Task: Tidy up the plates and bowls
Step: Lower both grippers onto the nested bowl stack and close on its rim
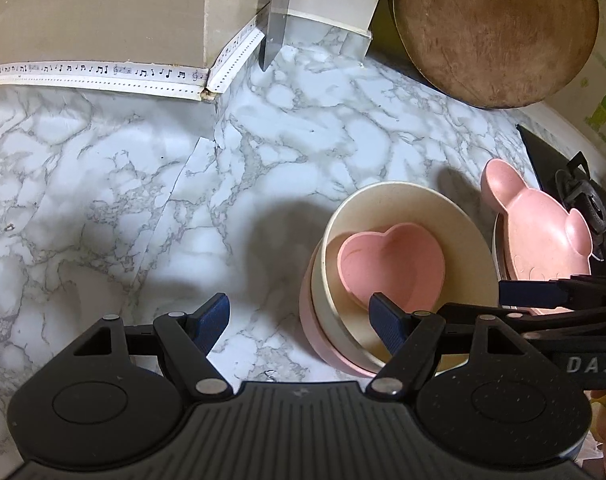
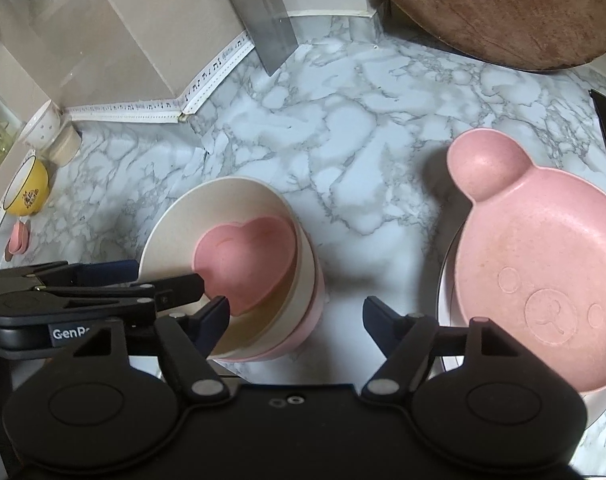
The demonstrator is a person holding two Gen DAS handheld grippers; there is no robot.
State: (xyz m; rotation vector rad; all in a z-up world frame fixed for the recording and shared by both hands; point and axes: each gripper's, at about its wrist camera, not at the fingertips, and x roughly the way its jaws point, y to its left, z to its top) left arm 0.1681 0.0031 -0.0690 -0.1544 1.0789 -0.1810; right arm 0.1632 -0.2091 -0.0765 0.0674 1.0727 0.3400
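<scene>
A pink heart-shaped bowl point(image 1: 391, 268) sits inside a cream bowl point(image 1: 455, 224), which is stacked on a pink bowl point(image 1: 315, 320) on the marble counter. The same stack shows in the right wrist view: heart bowl point(image 2: 247, 260), cream bowl point(image 2: 175, 232). A pink bear-shaped plate point(image 1: 543, 240) point(image 2: 543, 280) lies to the right on a white plate point(image 2: 447, 304). My left gripper point(image 1: 299, 320) is open and empty, left of the stack. My right gripper point(image 2: 297, 318) is open and empty, between the stack and the bear plate.
A round wooden board point(image 1: 495, 28) leans at the back right. A cleaver blade point(image 1: 277, 16) hangs at the back wall. A black stove point(image 1: 575, 184) is at the right edge. A yellow bowl point(image 2: 27, 192) and a small cup point(image 2: 43, 124) stand at the left.
</scene>
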